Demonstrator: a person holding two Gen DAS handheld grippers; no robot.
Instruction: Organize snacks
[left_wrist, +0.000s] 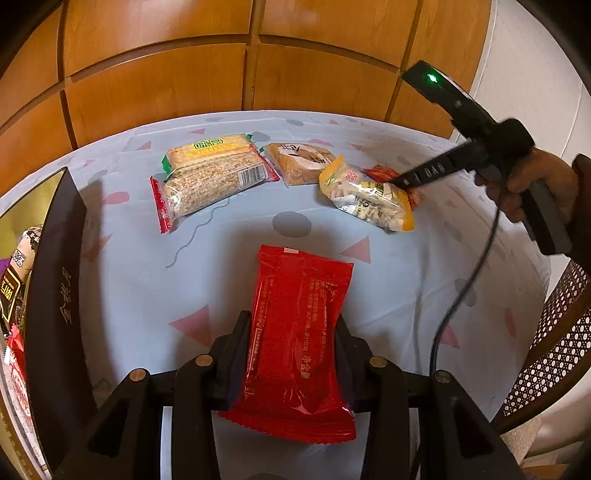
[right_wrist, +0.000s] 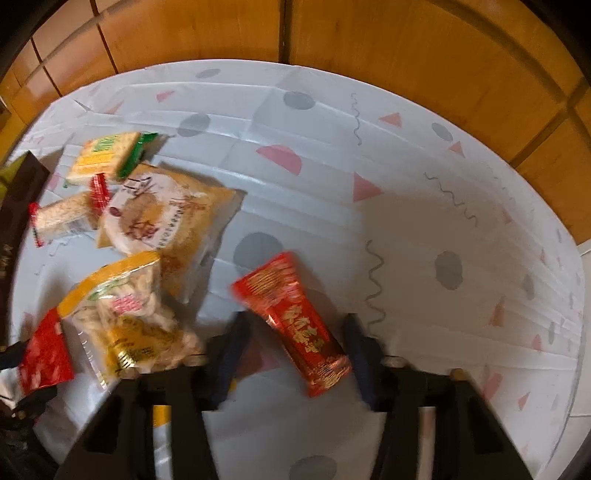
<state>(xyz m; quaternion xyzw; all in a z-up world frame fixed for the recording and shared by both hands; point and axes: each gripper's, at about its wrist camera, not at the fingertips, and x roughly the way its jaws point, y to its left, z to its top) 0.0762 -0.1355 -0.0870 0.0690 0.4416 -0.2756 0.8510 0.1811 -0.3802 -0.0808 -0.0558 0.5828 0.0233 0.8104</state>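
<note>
My left gripper (left_wrist: 293, 325) is shut on a large red snack packet (left_wrist: 299, 332) and holds it over the table. My right gripper (right_wrist: 295, 325) is open with a small red-and-gold packet (right_wrist: 295, 325) lying between its fingers, not pinched; the same gripper shows in the left wrist view (left_wrist: 397, 182) over a small red packet (left_wrist: 384, 173). On the table lie a rice-cracker pack with red ends (left_wrist: 207, 188), a yellow-green biscuit pack (left_wrist: 210, 146), an orange pastry packet (left_wrist: 301, 160) and a yellow nut bag (left_wrist: 365, 195).
A dark gift box (left_wrist: 55, 295) holding several snacks stands at the left table edge. The round table has a pale patterned cloth (left_wrist: 147, 277). Wooden panelling (left_wrist: 240, 66) is behind. A cane chair (left_wrist: 554, 350) stands at the right. A cable (left_wrist: 461, 288) hangs from the right gripper.
</note>
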